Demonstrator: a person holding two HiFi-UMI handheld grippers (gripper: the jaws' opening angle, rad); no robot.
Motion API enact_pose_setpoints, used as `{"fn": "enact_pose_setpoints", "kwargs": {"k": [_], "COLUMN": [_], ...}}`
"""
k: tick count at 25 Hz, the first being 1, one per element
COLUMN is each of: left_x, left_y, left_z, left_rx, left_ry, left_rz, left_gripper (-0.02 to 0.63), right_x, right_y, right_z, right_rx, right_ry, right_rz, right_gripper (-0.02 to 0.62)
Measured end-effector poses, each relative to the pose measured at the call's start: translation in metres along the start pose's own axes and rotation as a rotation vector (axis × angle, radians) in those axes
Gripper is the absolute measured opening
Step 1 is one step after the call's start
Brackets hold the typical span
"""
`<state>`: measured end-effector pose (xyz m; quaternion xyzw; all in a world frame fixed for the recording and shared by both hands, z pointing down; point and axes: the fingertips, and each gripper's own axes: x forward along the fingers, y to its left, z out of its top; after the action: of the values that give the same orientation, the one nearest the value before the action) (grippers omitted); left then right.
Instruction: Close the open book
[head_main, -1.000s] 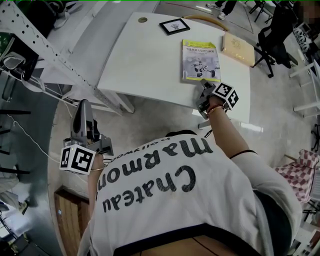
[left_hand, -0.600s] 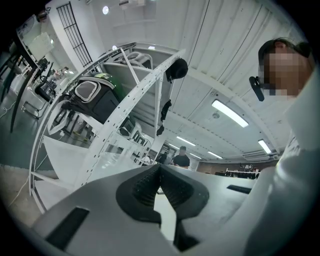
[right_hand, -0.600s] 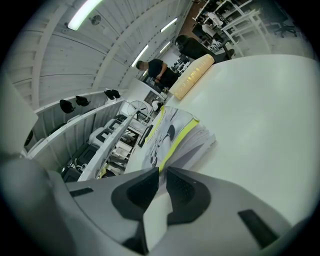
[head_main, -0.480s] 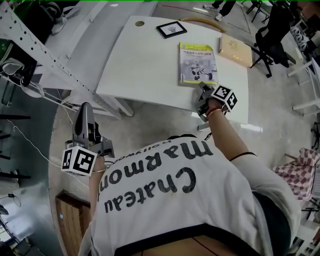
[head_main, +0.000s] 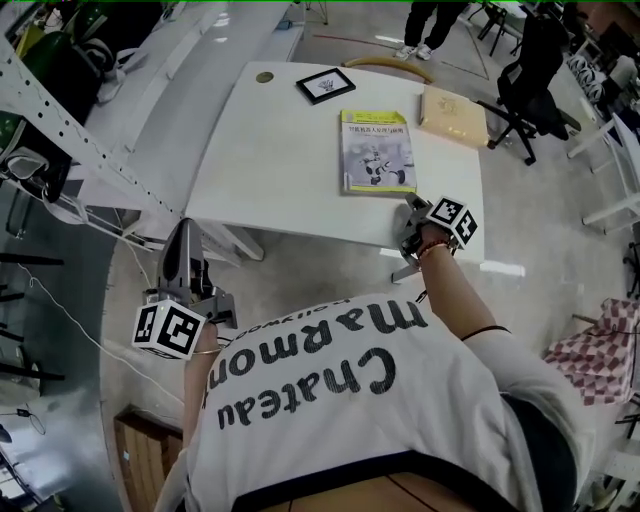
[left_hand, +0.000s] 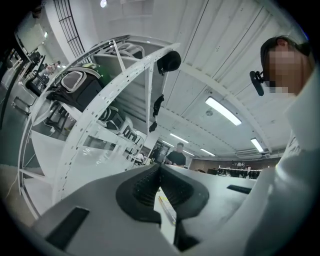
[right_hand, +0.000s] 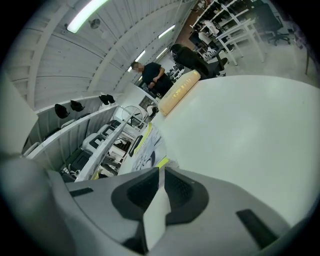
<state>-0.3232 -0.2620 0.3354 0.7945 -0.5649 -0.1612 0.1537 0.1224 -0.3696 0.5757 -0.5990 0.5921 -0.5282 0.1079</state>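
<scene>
Closed book on the white bench, both tools pressed together

The wide white rectangular bench (head_main: 290, 150) carries three things. The yellow-green paperback book (head_main: 377, 152) lies flat with its illustrated cover up, right of the bench's middle and near its front edge. A tan hardcover book (head_main: 453, 117) lies apart from it at the far right corner, and a small black picture frame (head_main: 325, 85) lies towards the far edge. The right tool (head_main: 410, 203) sits at the front edge, just off the paperback's near right corner, its jaws pressed together on nothing. The left tool (head_main: 186, 228) hangs well left of the bench, over the pale floor (head_main: 300, 270), jaws likewise together and empty.
</scene>
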Motion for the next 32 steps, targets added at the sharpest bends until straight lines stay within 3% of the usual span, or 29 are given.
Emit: {"fn": "enact_pose_setpoints", "kwargs": {"k": [6, 11, 17, 24, 28, 32], "left_x": [0.019, 0.031, 0.044, 0.043, 0.042, 0.033], "left_y": [-0.041, -0.090, -0.148, -0.208, -0.239, -0.265], "left_z": [-0.015, -0.038, -0.063, -0.096, -0.107, -0.117], "left_rx": [0.013, 0.004, -0.005, -0.004, 0.009, 0.015], "left_ry": [0.020, 0.062, 0.075, 0.093, 0.087, 0.078], "left_rz": [-0.034, -0.062, -0.117, -0.145, -0.156, -0.161], "left_gripper": [0.023, 0.023, 0.023, 0.023, 0.023, 0.023], "right_x": [-0.022, -0.055, -0.098, -0.156, -0.192, -0.221], "right_y": [-0.022, -0.004, 0.055, 0.112, 0.137, 0.141], "right_z": [0.029, 0.066, 0.108, 0.115, 0.109, 0.102], "right_rx": [-0.029, -0.225, -0.488, -0.740, -0.854, -0.903], "right_ry": [-0.020, -0.028, -0.104, -0.149, -0.175, -0.184], "right_rz": [-0.010, 0.017, 0.167, 0.345, 0.438, 0.493], "right_gripper": [0.044, 0.044, 0.043, 0.043, 0.043, 0.042]}}
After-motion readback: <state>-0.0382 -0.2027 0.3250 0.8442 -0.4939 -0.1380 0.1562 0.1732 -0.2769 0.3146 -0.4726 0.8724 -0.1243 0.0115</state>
